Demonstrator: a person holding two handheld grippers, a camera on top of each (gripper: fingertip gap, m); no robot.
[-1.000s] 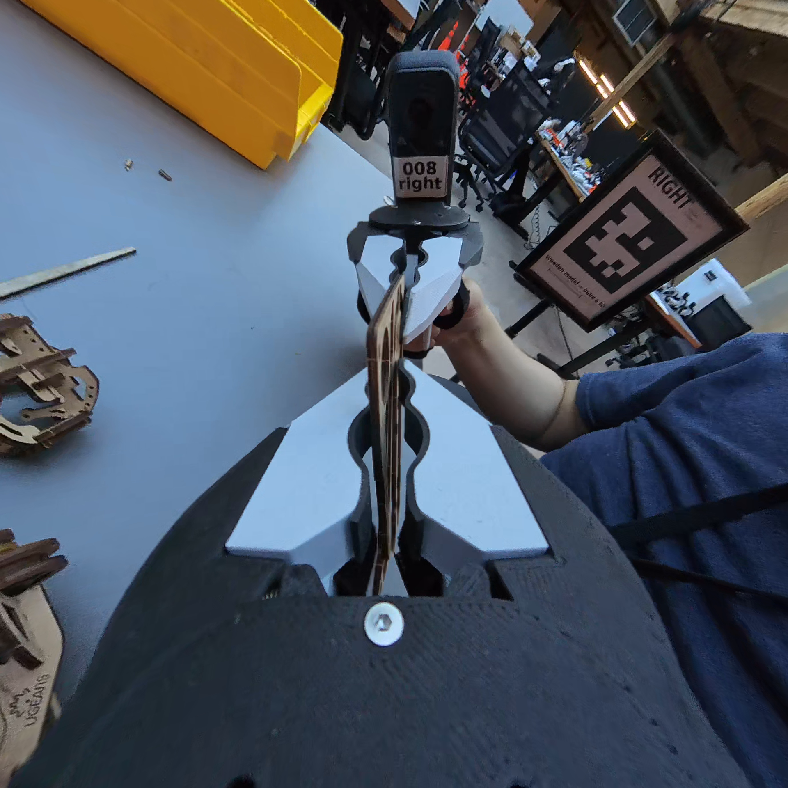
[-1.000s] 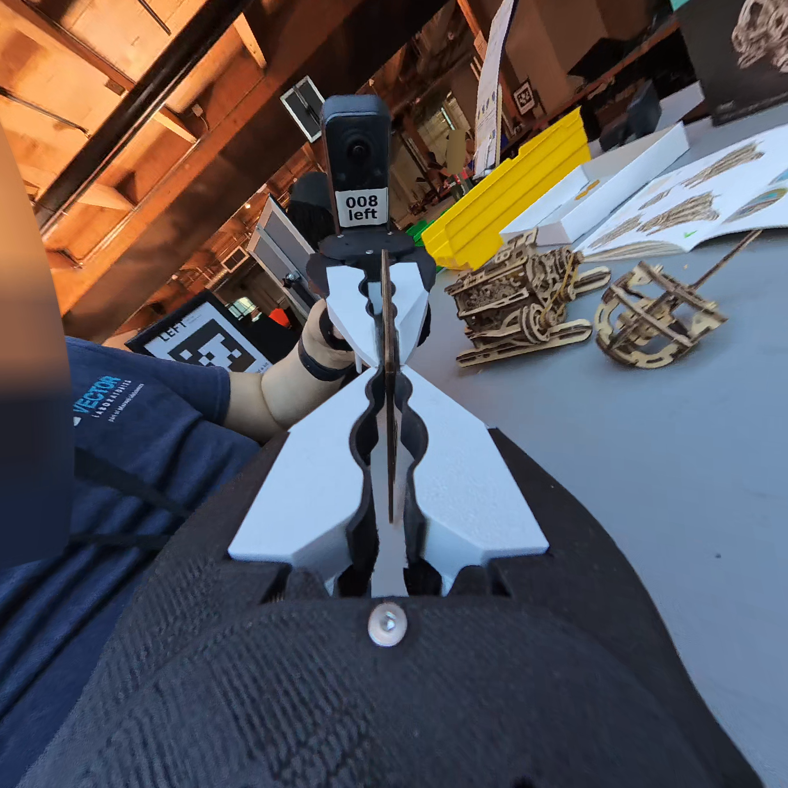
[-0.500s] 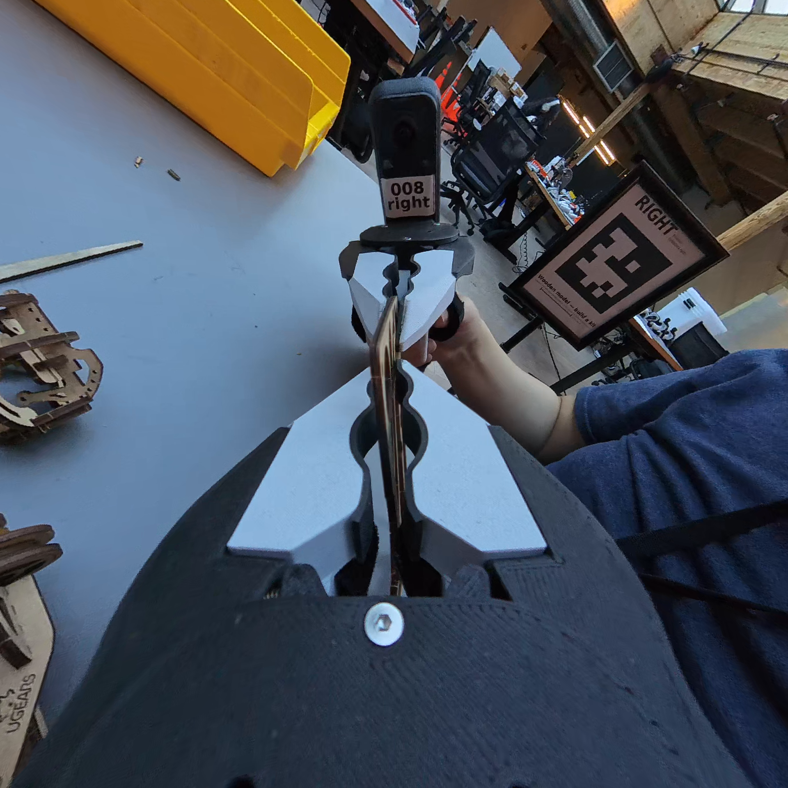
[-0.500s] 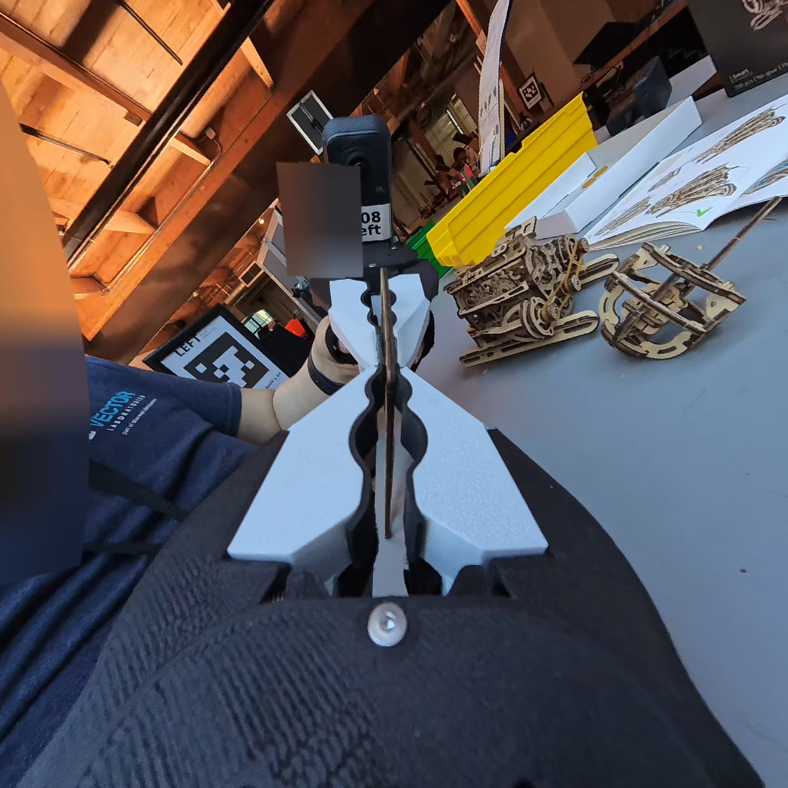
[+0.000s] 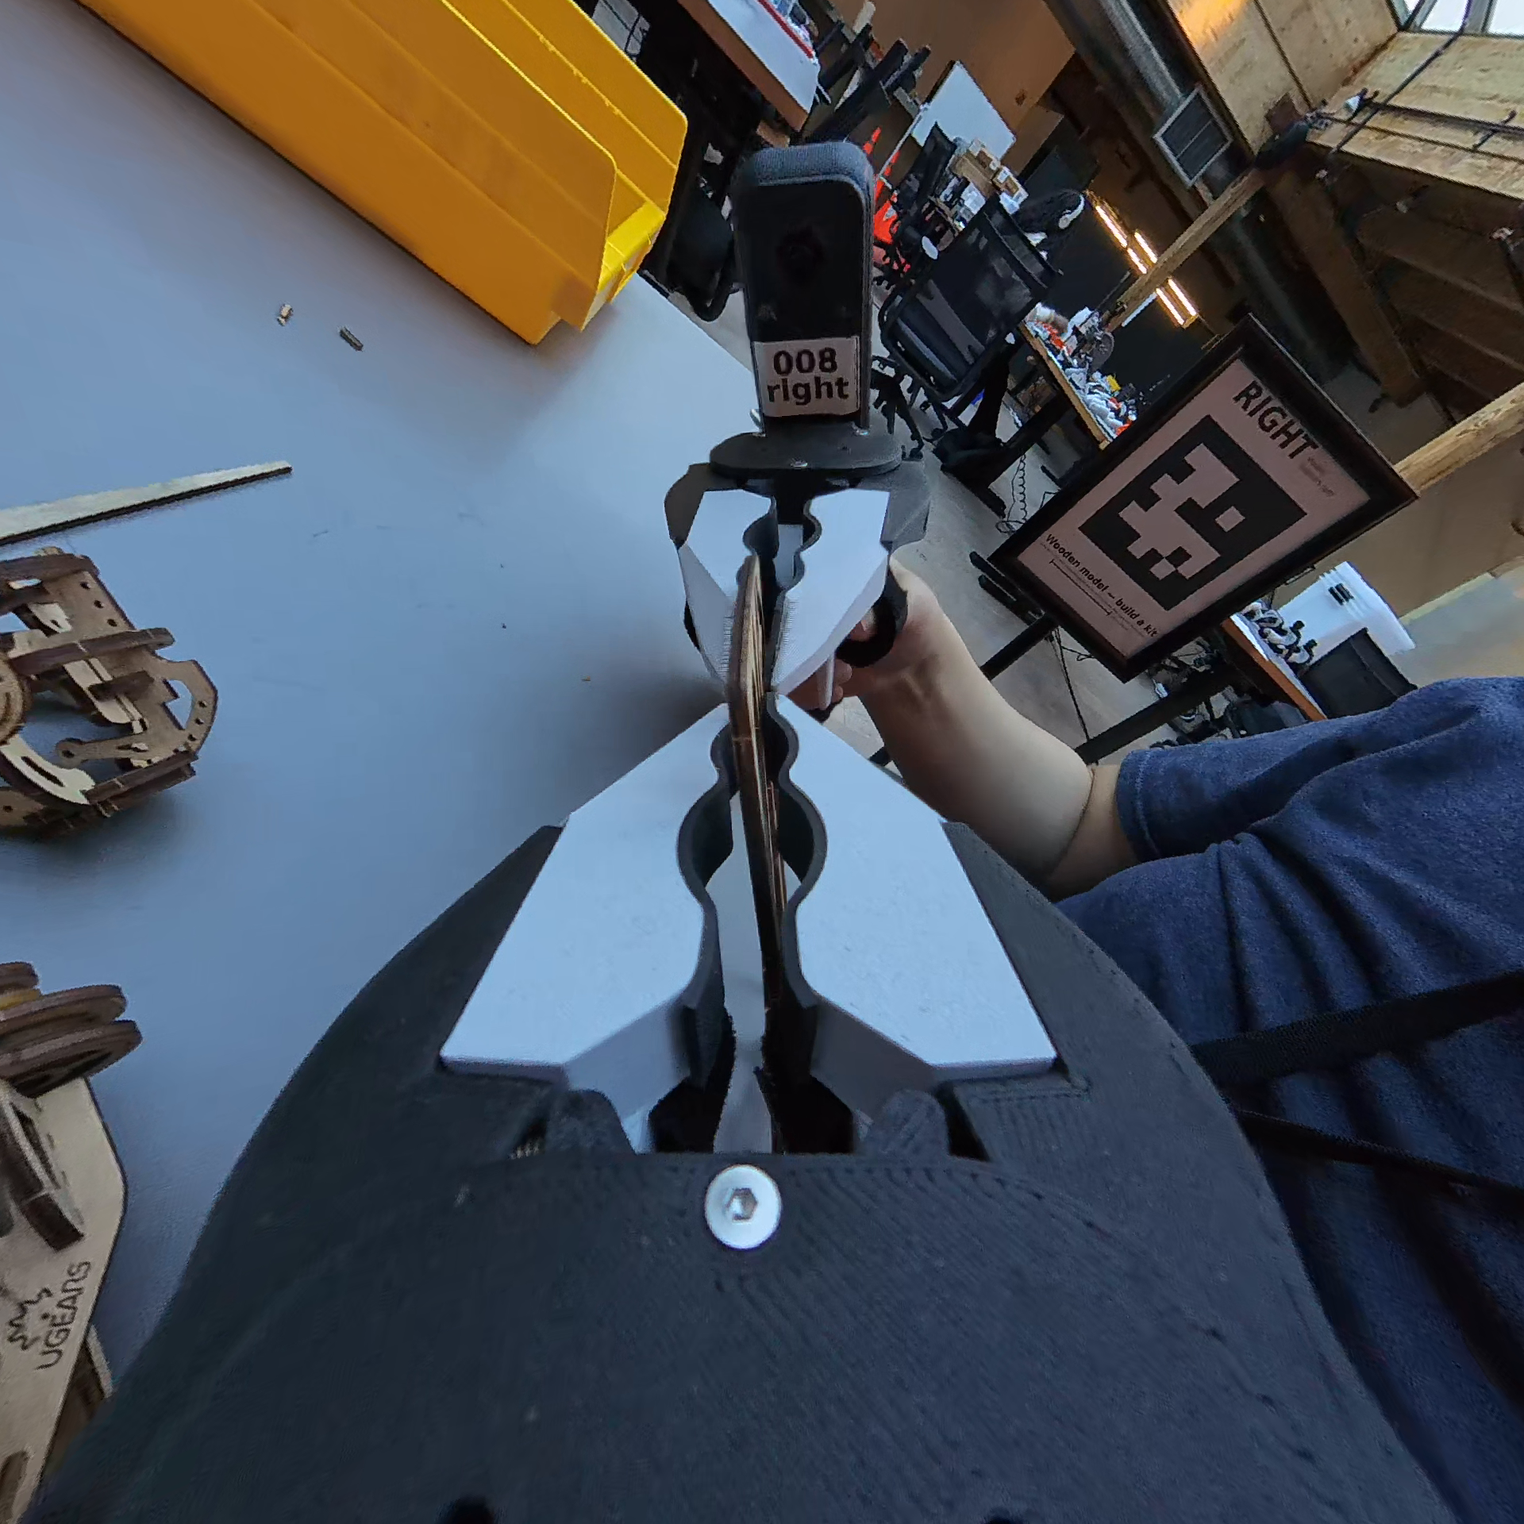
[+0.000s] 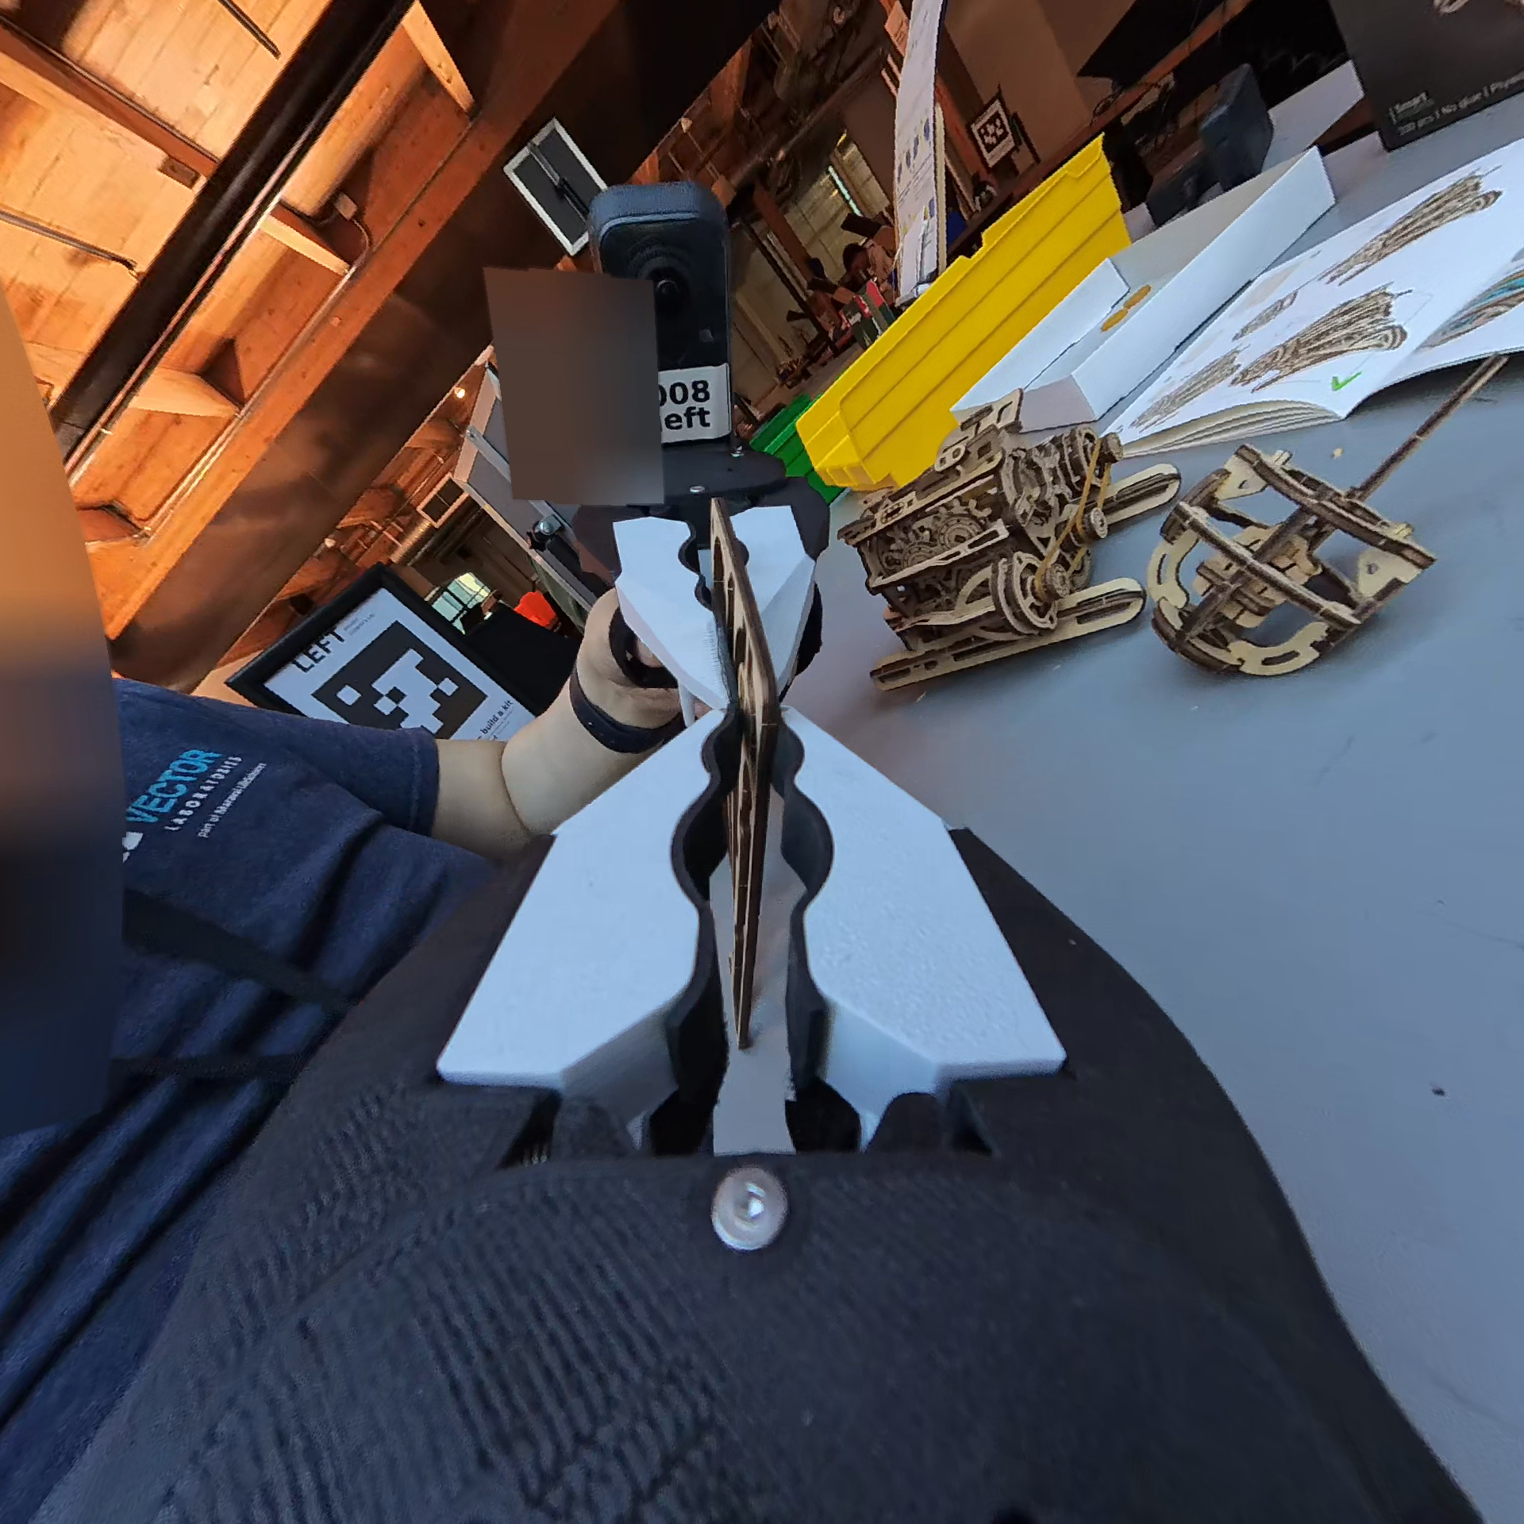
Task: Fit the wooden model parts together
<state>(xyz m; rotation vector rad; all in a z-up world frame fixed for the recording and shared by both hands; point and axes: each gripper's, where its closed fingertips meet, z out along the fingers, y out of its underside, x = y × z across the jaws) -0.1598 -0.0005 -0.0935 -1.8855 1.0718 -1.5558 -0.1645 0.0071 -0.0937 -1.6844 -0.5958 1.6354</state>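
Fingers point(image 5: 610, 932) of the left gripper point(image 5: 754, 726) are closed almost flat on a thin wooden panel point(image 5: 757, 792), seen edge-on. Its long axis runs straight out toward twelve o'clock from that gripper, into the right gripper point(image 5: 763, 651), which faces back nose to nose. So both grippers pinch the same panel, one at each end, their tips nearly touching, and neither is nearer to it than the other.

Seen from the right gripper point(image 6: 746, 726), its own fingers point(image 6: 907, 915) are likewise drawn in tight on the panel point(image 6: 746, 775), which leans slightly toward one o'clock there, its far end in the left gripper point(image 6: 726, 651). The panel hangs in the air above the grey table point(image 6: 1237, 866).

At about one o'clock from the right gripper a built model point(image 6: 998, 544) sits on the table, with a round cage part point(image 6: 1278, 585) at two o'clock, both well apart from the panel.

My guess is the panel is being passed or squared up between the two; any next move must follow that shared axis, or the thin wood could bend.
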